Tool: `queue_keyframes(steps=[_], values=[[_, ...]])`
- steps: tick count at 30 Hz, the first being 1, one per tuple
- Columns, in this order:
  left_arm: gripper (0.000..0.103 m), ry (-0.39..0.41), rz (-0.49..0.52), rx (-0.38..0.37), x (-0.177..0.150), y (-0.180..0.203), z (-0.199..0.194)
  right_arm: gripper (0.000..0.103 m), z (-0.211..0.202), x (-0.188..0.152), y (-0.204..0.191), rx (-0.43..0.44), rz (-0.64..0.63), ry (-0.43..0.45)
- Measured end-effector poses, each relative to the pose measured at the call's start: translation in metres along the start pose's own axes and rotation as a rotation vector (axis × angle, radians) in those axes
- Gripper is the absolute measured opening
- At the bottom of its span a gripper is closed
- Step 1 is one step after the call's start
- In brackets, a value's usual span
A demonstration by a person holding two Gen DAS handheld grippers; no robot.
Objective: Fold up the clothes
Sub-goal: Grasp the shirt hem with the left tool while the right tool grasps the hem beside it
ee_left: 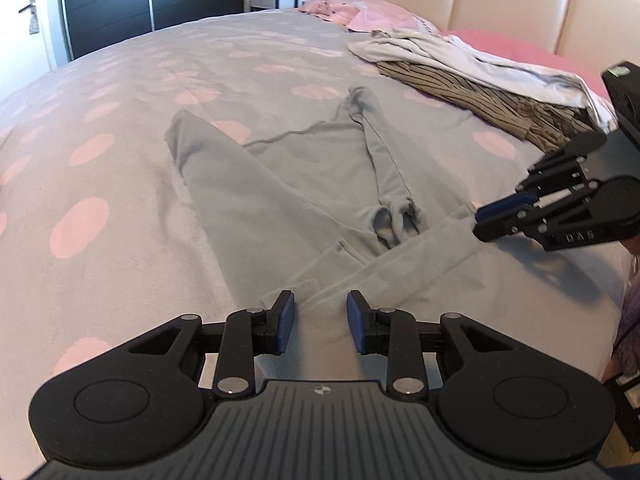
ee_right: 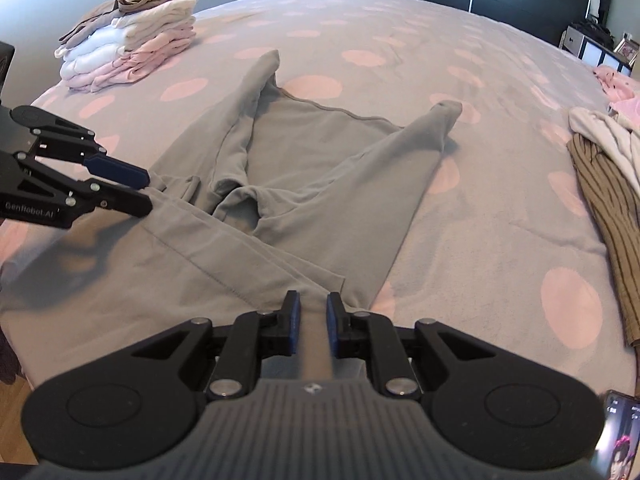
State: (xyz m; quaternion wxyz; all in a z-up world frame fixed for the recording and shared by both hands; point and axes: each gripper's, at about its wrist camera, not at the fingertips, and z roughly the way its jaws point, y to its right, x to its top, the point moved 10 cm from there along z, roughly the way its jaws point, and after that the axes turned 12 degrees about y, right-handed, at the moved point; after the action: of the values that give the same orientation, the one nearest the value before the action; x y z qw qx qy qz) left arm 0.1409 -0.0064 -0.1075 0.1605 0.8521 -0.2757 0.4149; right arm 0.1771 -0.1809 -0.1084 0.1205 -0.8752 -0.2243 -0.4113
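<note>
Sleeves lay folded in on the grey sweatshirt (ee_right: pixel 320 160); left gripper (ee_left: pixel 320 320) and right gripper (ee_right: pixel 312 320), jaws narrowly apart astride its near hem, should next pinch and fold it away.

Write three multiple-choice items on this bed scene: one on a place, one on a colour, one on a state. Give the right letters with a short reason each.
1. Where does the stack of folded clothes sit in the right wrist view?
A. far left on the bed
B. on the floor
C. under the grey garment

2. What colour are the spots on the bedspread?
A. green
B. pink
C. black

3. How does the grey garment lie?
A. rolled into a ball
B. hanging on a door
C. spread on the bed with both sleeves folded inward

Answers: 1 A, the stack stands at the bed's far left. 2 B, pale pink ovals dot the grey cover. 3 C, it lies flat with sleeves crossed over its body.
</note>
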Motion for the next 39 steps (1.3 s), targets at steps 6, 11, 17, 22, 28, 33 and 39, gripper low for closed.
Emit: queue_keyframes(steps=[6, 11, 17, 22, 28, 33, 39], values=[[0.046, -0.005, -0.086, 0.072, 0.021, -0.022, 0.000, 0.023, -0.005, 0.015, 0.017, -0.036, 0.067, -0.006], [0.051, 0.023, -0.179, 0.108, 0.054, -0.049, 0.019, 0.040, 0.000, 0.038, 0.040, -0.069, 0.114, 0.003], [0.052, -0.007, -0.195, 0.148, 0.082, -0.069, 0.064, 0.051, 0.025, 0.073, 0.070, -0.108, 0.174, 0.025], [0.052, -0.026, -0.171, 0.201, 0.093, -0.087, 0.091, 0.051, 0.055, 0.101, 0.091, -0.121, 0.201, 0.025], [0.037, -0.127, -0.186, 0.205, 0.085, -0.116, 0.121, 0.049, 0.100, 0.110, 0.112, -0.125, 0.229, -0.036], [0.030, -0.139, -0.172, 0.160, 0.079, -0.123, 0.137, 0.041, 0.131, 0.098, 0.121, -0.091, 0.265, -0.090], [0.012, -0.065, -0.170, 0.125, 0.087, -0.124, 0.138, 0.013, 0.138, 0.104, 0.116, -0.067, 0.238, -0.066]])
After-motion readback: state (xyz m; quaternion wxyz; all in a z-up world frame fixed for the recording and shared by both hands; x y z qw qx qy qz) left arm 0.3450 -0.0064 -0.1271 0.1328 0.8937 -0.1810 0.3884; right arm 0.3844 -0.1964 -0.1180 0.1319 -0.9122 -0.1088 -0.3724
